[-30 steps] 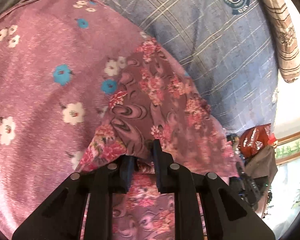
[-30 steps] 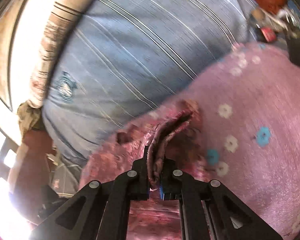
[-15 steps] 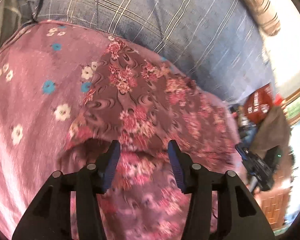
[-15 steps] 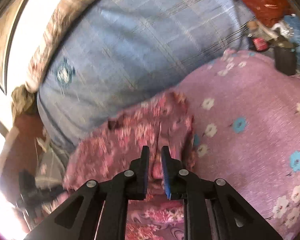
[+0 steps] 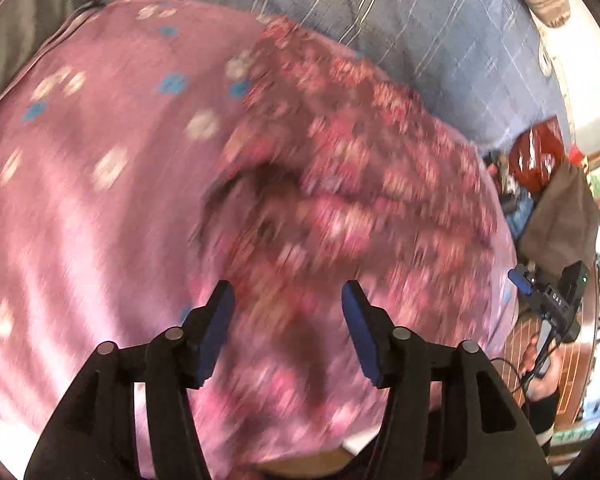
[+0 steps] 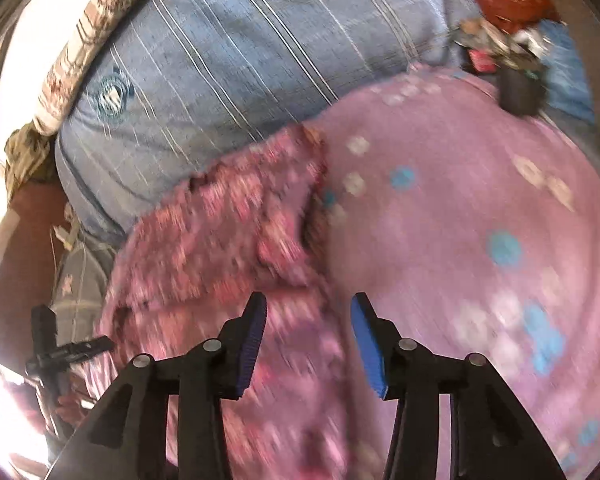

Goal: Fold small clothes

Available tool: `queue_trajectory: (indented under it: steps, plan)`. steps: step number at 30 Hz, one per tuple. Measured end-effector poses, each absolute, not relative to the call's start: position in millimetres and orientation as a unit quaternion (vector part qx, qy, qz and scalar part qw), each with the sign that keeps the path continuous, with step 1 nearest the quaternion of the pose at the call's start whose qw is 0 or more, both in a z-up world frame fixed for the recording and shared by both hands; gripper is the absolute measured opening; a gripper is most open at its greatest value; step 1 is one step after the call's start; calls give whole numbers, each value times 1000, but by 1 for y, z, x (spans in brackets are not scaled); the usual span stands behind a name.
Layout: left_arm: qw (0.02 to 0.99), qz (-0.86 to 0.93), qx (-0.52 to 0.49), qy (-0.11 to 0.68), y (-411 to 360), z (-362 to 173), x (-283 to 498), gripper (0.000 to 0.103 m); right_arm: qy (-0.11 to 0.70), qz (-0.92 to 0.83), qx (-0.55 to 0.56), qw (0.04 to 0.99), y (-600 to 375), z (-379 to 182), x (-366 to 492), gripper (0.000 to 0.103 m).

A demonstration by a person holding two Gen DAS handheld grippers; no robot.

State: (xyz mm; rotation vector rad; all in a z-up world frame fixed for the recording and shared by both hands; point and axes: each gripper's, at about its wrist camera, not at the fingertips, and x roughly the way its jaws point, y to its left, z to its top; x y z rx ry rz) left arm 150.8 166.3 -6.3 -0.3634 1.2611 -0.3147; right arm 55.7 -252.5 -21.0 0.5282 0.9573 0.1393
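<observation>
A small maroon garment with a pink flower print (image 5: 352, 184) lies folded over on a pink blanket with white and blue flowers (image 5: 100, 184). Both views are blurred by motion. My left gripper (image 5: 288, 300) is open and empty, held just above the near part of the garment. My right gripper (image 6: 308, 312) is open and empty too, over the garment's near edge (image 6: 236, 240) where it meets the blanket (image 6: 460, 240).
A blue-grey striped cover (image 5: 440, 28) lies behind the blanket and also shows in the right wrist view (image 6: 240, 52). A striped bolster (image 6: 96, 32) runs along the far edge. Red bags and clutter (image 5: 536, 152) sit beyond the bed's side.
Both grippers have let go of the garment and opened wide. They have pulled back from it, and the garment now lies flat on the blanket.
</observation>
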Motion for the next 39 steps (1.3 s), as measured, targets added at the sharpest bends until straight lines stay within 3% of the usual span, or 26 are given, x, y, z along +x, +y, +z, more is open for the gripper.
queue_trajectory:
  steps: [9,15,22,23,24,25,26,30,39]
  plan:
    - [737,-155,-108,649,161,-45,60,62,558,114,230,789,-231,-73,-31,49]
    - [714,-172,-80,674,145,-60,42,68,612,151,164,759,-202,-93,-54,54]
    - [676,-178,-7,715,122,-93,22,67,634,185,96,745,-181,-108,-61,56]
    - [681,-175,6,711,120,-94,18,61,632,192,91,745,-179,-108,-62,49]
    - [685,-174,14,707,117,-94,16,36,632,199,81,745,-176,-107,-62,41]
    - [680,-179,6,711,117,-97,16,21,630,207,56,746,-171,-108,-64,14]
    - [671,-182,-13,719,119,-101,16,5,632,208,36,746,-167,-109,-65,5]
    - [683,-189,-53,703,127,-94,16,4,621,218,29,753,-163,-100,-68,4]
    - [726,-261,-205,603,162,-20,45,4,458,280,185,823,-192,-7,-47,4]
